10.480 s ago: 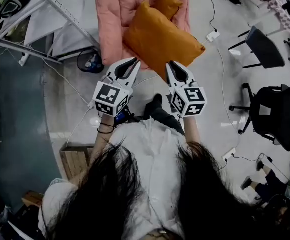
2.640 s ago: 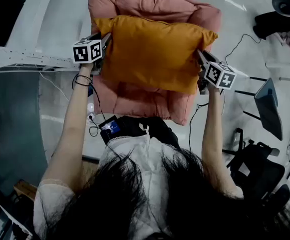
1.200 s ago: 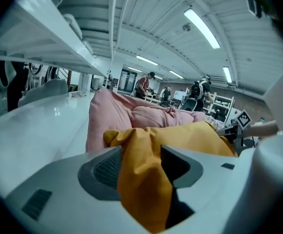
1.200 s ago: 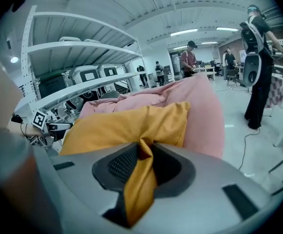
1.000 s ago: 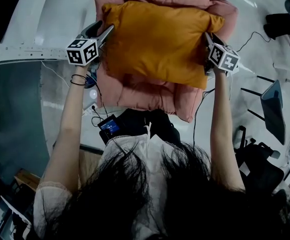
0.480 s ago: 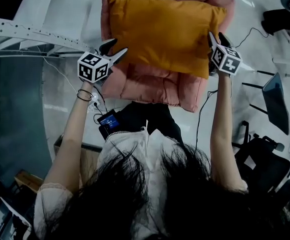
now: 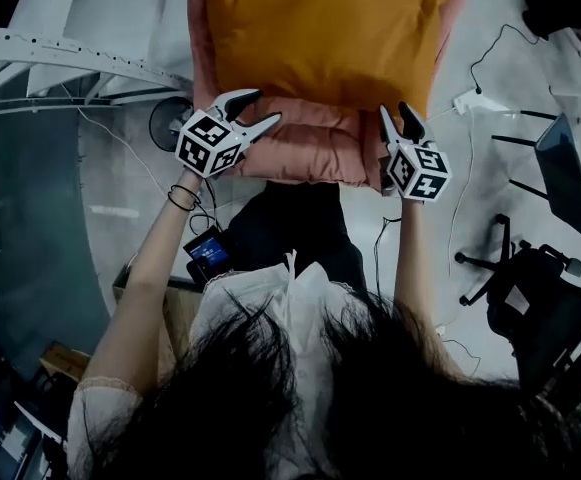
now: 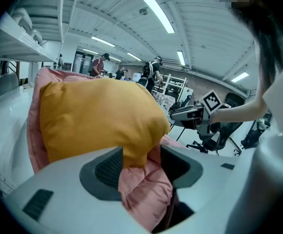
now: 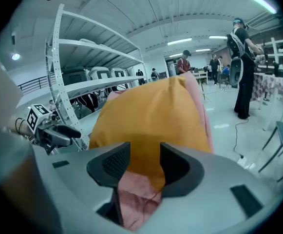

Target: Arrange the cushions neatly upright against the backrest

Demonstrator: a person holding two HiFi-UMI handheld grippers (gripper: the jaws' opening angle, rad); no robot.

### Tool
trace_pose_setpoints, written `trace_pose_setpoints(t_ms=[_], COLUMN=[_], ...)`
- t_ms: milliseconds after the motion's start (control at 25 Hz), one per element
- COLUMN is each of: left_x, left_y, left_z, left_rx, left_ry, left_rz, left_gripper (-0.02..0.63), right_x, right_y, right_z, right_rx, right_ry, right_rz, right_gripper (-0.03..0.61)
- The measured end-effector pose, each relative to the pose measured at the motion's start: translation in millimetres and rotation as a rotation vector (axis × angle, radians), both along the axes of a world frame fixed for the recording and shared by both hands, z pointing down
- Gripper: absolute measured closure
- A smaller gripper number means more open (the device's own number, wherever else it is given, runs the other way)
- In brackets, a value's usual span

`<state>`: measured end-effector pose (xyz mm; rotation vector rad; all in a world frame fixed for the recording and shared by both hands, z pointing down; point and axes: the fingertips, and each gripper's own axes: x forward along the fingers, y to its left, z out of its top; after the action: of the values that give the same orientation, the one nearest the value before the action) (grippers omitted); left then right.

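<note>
**Cushion's parked, both tools backing off**

So a second ago the big orange fabric cushion [image 7: 320,28] was pinched at both side edges and carried in over the pink padded armchair [image 7: 310,153]. Now it's been let go. It sits on the seat with its back leaning on the backrest [image 7: 196,28], standing pretty much upright and filling most of the chair's width.

The left tool [image 7: 260,108] has pulled back toward the person and dropped to the front left corner of the seat. Its jaws are apart with nothing pinched. In the left gripper view you just see the cushion's lower corner and the pink seat out beyond the pads.

The right tool [image 7: 395,116] has just opened up and come off the cushion's right edge too. It's now by the front right corner of the seat. Its jaws are spread with nothing between the pads, and the cushion is clear of them.

What that means: I'd say this cushion is basically placed. It isn't slumping in any of the views, though the top is cut off in the head view, so I can't swear it's square. An earlier shot showed a second, smaller orange cushion. I can't spot it now, so it may still need sorting.
</note>
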<state>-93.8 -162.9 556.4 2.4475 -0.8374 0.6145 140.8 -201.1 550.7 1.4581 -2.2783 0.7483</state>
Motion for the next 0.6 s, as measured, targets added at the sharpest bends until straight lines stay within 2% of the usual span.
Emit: trace_pose_setpoints(t_ms=[160, 360, 480, 600], left_x=[16, 22, 26, 30], left_y=[26, 47, 50, 43], left_z=[35, 78, 99, 116], left_rx=[-0.041, -0.073, -0.076, -0.076], left_ry=[-0.023, -0.041, -0.059, -0.049], left_rz=[0.066, 0.107, 0.114, 0.083], left_gripper=[0.372, 0.373, 0.371, 0.373], right_x=[-23, -38, -35, -33], right_y=[47, 62, 56, 44], right_z=[65, 144, 175, 198], right_rx=[-0.114, -0.232, -0.254, -0.254], right_ry=[-0.032, -0.071, -0.077, -0.070], right_rz=[0.008, 0.065, 0.102, 0.124], right_gripper=[0.400, 0.371, 0.354, 0.345])
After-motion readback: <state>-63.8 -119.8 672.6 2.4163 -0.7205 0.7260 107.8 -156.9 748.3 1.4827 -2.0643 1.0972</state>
